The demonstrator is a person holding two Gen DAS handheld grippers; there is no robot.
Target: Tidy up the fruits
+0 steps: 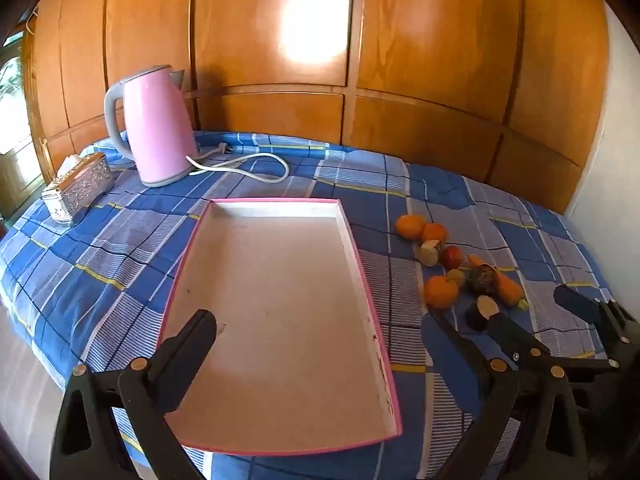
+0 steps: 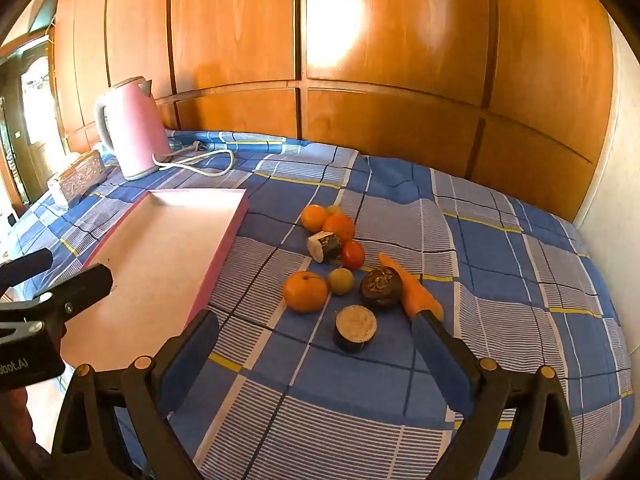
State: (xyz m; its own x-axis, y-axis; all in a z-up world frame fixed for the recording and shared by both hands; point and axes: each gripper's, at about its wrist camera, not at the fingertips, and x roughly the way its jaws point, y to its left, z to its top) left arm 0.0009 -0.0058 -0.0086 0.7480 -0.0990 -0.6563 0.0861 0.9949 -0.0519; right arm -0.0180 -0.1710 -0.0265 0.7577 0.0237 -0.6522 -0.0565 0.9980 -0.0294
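A pink-rimmed white tray [image 1: 280,312] lies empty on the checked cloth; it also shows in the right wrist view [image 2: 160,264]. To its right lies a cluster of produce: a near orange [image 2: 305,291], two far oranges [image 2: 339,227], a red tomato [image 2: 353,255], a small yellow-green fruit [image 2: 341,280], a carrot [image 2: 408,288], a dark round fruit [image 2: 380,286] and two cut dark pieces [image 2: 355,327]. My left gripper [image 1: 320,332] is open over the tray's near end. My right gripper [image 2: 316,336] is open, just short of the near orange and cut piece.
A pink kettle [image 1: 154,128] with a white cord [image 1: 248,166] stands at the back left. A silver tissue box [image 1: 78,188] sits near the left edge. Wooden panels [image 1: 360,60] close off the back. The blue checked cloth [image 2: 500,260] extends right of the produce.
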